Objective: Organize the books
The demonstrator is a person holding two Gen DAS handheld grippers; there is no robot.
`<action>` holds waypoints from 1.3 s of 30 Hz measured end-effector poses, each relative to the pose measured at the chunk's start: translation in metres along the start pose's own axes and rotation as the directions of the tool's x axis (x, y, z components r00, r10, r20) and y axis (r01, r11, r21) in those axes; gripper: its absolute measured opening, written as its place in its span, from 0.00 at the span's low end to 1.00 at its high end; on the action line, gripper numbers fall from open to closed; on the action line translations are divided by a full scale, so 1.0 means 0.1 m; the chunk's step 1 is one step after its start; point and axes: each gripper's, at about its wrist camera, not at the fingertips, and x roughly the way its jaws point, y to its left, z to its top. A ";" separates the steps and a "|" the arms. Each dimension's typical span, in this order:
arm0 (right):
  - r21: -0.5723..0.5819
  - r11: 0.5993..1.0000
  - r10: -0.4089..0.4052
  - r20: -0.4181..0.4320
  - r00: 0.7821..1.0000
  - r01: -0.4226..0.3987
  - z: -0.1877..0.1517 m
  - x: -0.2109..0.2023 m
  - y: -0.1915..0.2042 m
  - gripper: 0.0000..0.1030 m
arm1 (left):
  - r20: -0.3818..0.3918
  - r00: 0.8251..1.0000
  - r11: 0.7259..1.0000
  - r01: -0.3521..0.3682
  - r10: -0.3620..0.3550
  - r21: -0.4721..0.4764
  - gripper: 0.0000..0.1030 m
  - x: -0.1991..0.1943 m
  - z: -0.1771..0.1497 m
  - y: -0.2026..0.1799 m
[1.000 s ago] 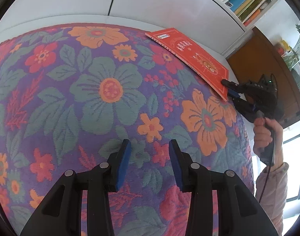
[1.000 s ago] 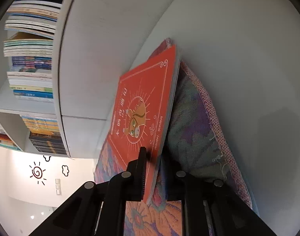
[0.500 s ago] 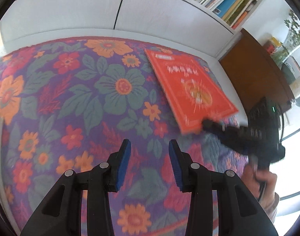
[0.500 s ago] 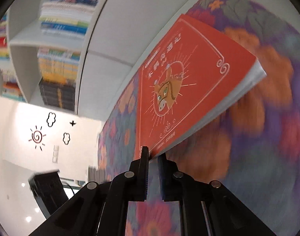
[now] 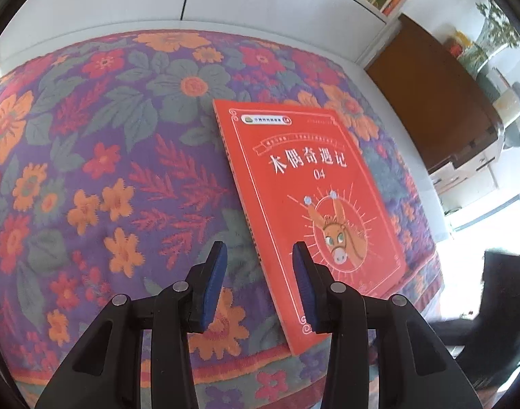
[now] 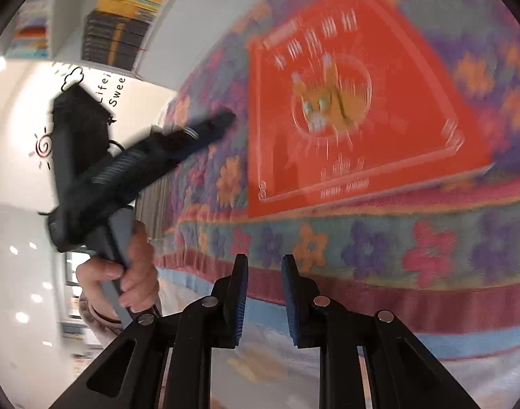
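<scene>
1. Reading my tools: right tool (image 6: pixel 264 301) has just parted, narrow and empty; left tool (image 5: pixel 258 286) narrow, empty.
2. Red book (image 5: pixel 311 204) lies flat on the floral cloth (image 5: pixel 89 170), near its front edge.
3. Risk I see: a flat cover gives no lip; my pads may skid.

A floral cloth (image 5: pixel 123 170) in purple, orange and green spreads ahead of and beneath the tongs. Beyond it stands a white cabinet front (image 5: pixel 260 3). Far right of the tongs sits a brown wooden cabinet (image 5: pixel 440 102), with a green plant (image 5: pixel 495 24) above it.
</scene>
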 end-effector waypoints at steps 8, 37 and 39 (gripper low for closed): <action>-0.020 0.937 -0.338 0.201 0.920 0.349 0.81 -0.32 -0.41 0.22 | 0.009 0.999 0.998 -0.033 0.033 0.056 0.36 0.11 -0.02 -0.17; -0.115 0.967 -0.230 -0.001 0.973 0.228 0.71 0.21 -0.12 0.34 | -0.011 0.994 0.994 -0.105 0.105 0.033 0.36 -0.21 -0.32 0.15; -0.136 0.978 -0.170 -0.067 0.983 0.160 0.63 0.27 -0.07 0.34 | -0.039 0.997 0.997 -0.073 0.073 0.008 0.36 -0.26 -0.38 0.31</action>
